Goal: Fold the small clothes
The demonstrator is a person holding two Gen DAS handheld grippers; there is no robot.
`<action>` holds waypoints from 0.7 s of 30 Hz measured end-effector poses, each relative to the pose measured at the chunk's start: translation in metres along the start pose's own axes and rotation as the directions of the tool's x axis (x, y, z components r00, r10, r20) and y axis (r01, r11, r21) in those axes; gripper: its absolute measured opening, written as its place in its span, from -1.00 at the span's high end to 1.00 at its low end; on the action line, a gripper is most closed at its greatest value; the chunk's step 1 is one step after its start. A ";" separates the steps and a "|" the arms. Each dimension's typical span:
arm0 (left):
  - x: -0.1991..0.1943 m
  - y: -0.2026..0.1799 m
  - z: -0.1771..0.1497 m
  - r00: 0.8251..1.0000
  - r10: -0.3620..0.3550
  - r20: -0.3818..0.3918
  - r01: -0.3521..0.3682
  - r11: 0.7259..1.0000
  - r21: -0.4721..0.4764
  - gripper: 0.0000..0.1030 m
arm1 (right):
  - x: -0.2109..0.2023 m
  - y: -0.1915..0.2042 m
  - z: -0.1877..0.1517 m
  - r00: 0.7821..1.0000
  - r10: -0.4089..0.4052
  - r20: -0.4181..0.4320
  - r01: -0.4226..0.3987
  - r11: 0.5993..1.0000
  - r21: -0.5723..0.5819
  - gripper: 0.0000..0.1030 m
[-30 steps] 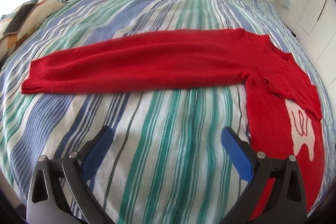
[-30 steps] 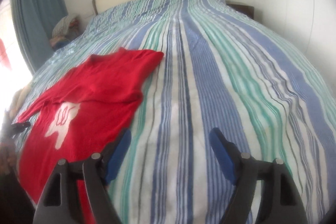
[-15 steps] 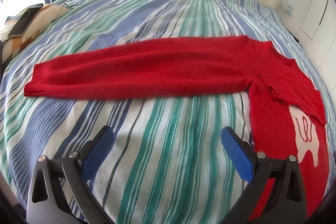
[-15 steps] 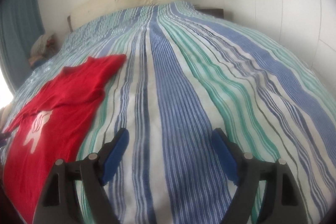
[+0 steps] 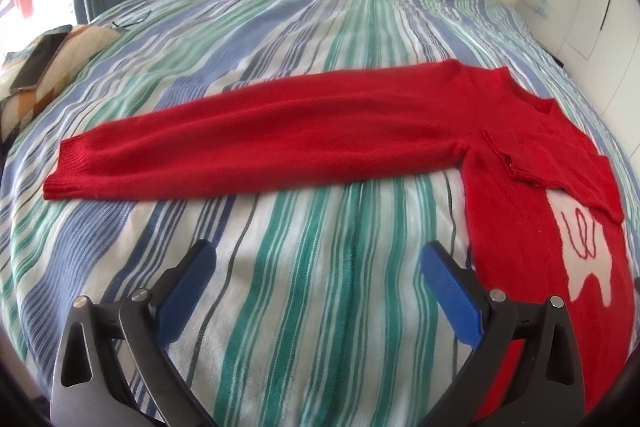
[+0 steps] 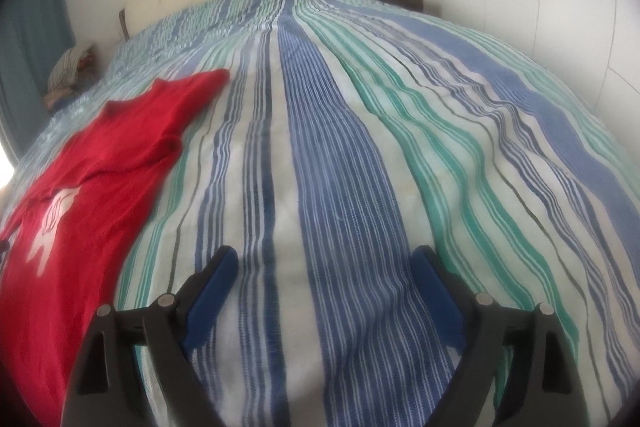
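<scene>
Left wrist view: left gripper (image 5: 316, 269) jaws spread wide, holding nothing, above the striped bed (image 5: 304, 27). Red sweater (image 5: 520, 155) lies flat on the bed, one sleeve (image 5: 260, 139) stretched out leftward, the other folded across the chest. Phone (image 5: 38, 61) sits on a patterned cushion (image 5: 76, 45) at far left.

Right wrist view: right gripper (image 6: 324, 271) jaws wide apart, empty, over bare bedspread. Sweater (image 6: 92, 179) well off to the left.

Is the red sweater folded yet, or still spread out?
Partly folded. The red sweater has one sleeve folded across its chest, while the other sleeve lies stretched flat on the striped bedspread.
</scene>
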State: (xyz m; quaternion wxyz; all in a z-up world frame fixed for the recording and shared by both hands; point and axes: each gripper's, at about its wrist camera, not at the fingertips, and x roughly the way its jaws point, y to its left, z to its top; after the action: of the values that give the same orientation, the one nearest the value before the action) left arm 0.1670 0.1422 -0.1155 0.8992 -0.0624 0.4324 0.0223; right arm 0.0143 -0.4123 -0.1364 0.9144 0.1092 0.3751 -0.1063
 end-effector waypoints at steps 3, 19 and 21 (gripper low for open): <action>-0.001 0.002 0.000 1.000 -0.005 0.004 0.005 1.000 -0.010 -0.99 | 0.001 0.001 0.000 1.000 0.001 -0.001 -0.001 1.000 0.001 -0.71; -0.002 0.000 0.000 1.000 0.002 0.004 -0.002 1.000 0.002 -0.99 | 0.003 0.002 -0.002 1.000 -0.006 -0.006 0.006 1.000 -0.010 -0.75; -0.001 -0.001 0.000 1.000 0.002 0.002 -0.002 1.000 0.002 -0.99 | 0.003 0.002 -0.002 1.000 -0.006 -0.006 0.006 1.000 -0.012 -0.76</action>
State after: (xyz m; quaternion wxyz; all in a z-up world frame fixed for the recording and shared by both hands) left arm 0.1659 0.1416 -0.1145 0.8998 -0.0609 0.4315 0.0227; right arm 0.0157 -0.4101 -0.1396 0.9135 0.1029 0.3789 -0.1067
